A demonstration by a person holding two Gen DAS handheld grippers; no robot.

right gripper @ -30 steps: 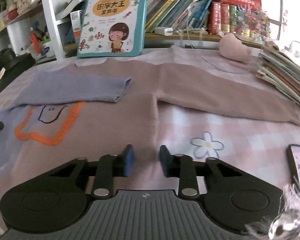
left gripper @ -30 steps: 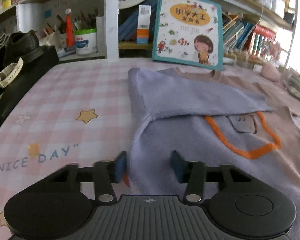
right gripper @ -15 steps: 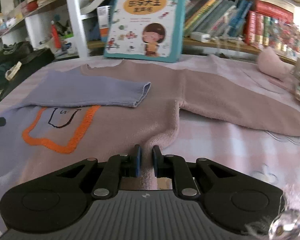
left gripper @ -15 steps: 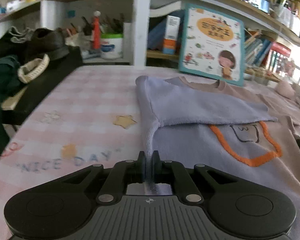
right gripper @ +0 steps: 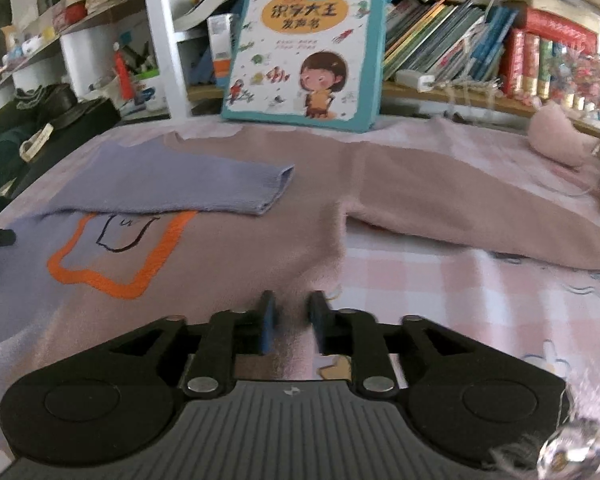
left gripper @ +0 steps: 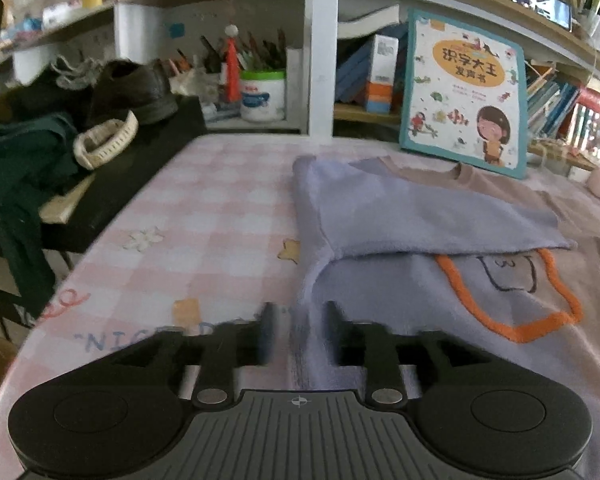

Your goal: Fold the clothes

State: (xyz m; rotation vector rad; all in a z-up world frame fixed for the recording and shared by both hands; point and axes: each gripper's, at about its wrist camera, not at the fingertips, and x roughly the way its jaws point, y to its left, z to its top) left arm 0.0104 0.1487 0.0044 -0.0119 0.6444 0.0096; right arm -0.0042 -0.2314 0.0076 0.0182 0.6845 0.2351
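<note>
1. The sweater (right gripper: 236,256) lies flat, front up, on the pink checked tabletop (left gripper: 204,216). It fills the middle of both wrist views, its neckline at 12 o'clock.
2. Done so far, as I judge it: the lavender sleeve (right gripper: 172,188) is folded across the chest, above the orange-outlined patch (right gripper: 116,256).
3. Left to do: the pink sleeve (right gripper: 480,208) lies stretched out toward 3 o'clock in the right view, and the body is unfolded.
4. The left gripper (left gripper: 298,330) has its jaws opening. The lavender side edge runs between them, and the pads look clear of it.
5. The right gripper (right gripper: 292,320) has its jaws opening over the pink hem, with cloth between them but not pinched.
6. Containers: a white tub (left gripper: 262,96) on the shelf at 11 o'clock holds pens and brushes.
</note>
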